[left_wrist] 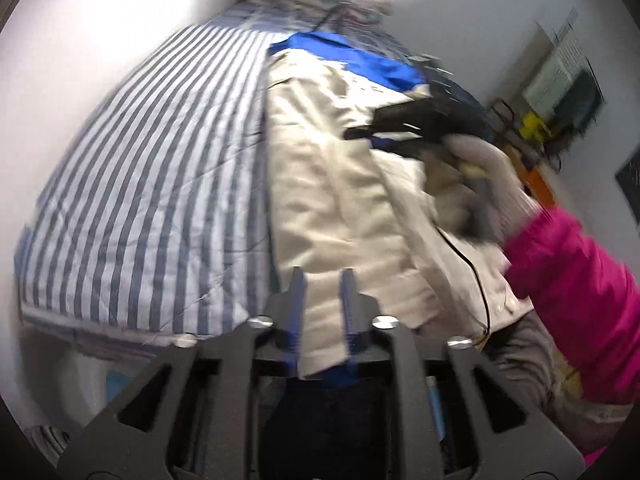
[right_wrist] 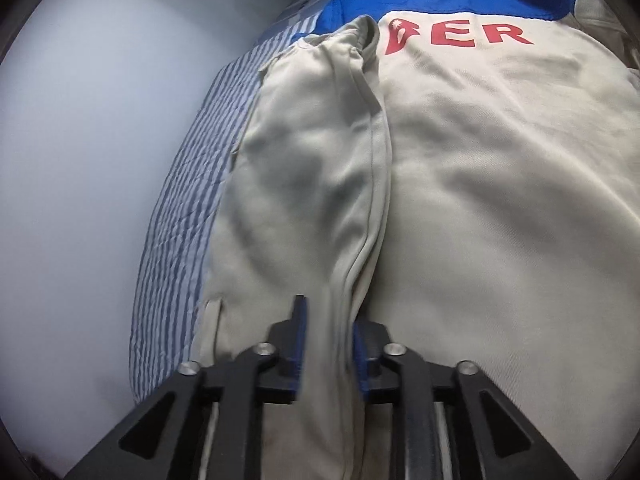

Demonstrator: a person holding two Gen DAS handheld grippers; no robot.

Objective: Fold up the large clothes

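Left gripper (left_wrist: 322,276) and right gripper (right_wrist: 326,312), jaws narrowly parted, each straddle a fold of the beige-and-blue cloth jacket (right_wrist: 480,200) on the striped bed (left_wrist: 140,184).

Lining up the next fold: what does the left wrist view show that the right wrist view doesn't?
Left wrist only: the right gripper over the jacket, a pink sleeve, a black cable and room clutter.
Right wrist only: red letters on the jacket's back and a folded sleeve.
Both: the beige-and-blue jacket on striped bedding, fabric between the jaws.
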